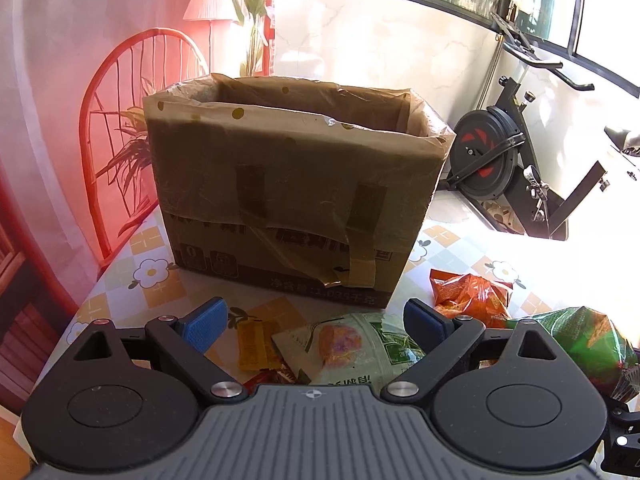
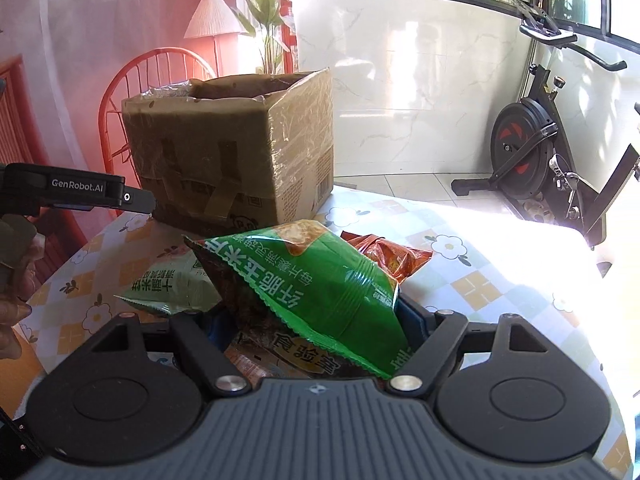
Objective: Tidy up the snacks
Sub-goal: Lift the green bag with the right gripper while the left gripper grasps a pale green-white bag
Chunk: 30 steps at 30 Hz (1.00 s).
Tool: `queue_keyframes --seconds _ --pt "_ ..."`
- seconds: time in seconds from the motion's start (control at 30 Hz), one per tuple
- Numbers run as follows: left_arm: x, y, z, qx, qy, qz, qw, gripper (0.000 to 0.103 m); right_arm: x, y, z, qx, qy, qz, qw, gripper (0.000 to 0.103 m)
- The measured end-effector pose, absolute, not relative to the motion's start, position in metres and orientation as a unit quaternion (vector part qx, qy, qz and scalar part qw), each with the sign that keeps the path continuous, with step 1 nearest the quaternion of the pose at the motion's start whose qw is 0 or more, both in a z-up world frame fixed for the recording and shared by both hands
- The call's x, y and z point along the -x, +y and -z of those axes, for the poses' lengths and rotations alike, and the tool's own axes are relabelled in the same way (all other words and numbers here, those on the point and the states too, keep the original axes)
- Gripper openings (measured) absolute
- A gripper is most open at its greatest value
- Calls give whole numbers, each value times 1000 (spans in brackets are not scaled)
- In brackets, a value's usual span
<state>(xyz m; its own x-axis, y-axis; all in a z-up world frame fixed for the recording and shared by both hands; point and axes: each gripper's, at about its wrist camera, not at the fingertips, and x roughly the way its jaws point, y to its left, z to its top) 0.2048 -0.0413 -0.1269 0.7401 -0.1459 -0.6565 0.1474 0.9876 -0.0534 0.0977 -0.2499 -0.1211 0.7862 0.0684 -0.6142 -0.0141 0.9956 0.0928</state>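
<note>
Left wrist view: lined cardboard box (image 1: 288, 184) stands far on the flowered table (image 1: 120, 280).
Green bag (image 2: 320, 292): clamped in the right gripper (image 2: 316, 320), near the box.
Left gripper (image 1: 316, 320): spread wide, empty, above the pale packet (image 1: 348, 348).
Orange packet (image 1: 472, 296): right of the box.

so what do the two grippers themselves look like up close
Both are alike: a grey ribbed body with black round housings, black linkage arms with silver pins, and blue pads on the fingers. The left gripper shows its pads clearly. The right gripper has them mostly hidden. White "GenRobot.AI" lettering marks the left one's black side.
</note>
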Motion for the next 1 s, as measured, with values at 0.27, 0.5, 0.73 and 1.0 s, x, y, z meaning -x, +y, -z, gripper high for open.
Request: queue_keyframes --seconds 0.27,0.5,0.73,1.0 --pt "-242 -58 165 8 396 87 914 94 -118 -252 130 -27 329 5 944 80" --pt "-258 -48 204 50 445 111 887 94 -140 -252 137 -7 333 7 943 80" --pt "-261 -48 230 51 469 127 873 97 -140 -259 141 -20 333 9 943 80" --pt "-258 -51 234 60 476 144 866 83 -139 -256 139 -17 336 15 942 80"
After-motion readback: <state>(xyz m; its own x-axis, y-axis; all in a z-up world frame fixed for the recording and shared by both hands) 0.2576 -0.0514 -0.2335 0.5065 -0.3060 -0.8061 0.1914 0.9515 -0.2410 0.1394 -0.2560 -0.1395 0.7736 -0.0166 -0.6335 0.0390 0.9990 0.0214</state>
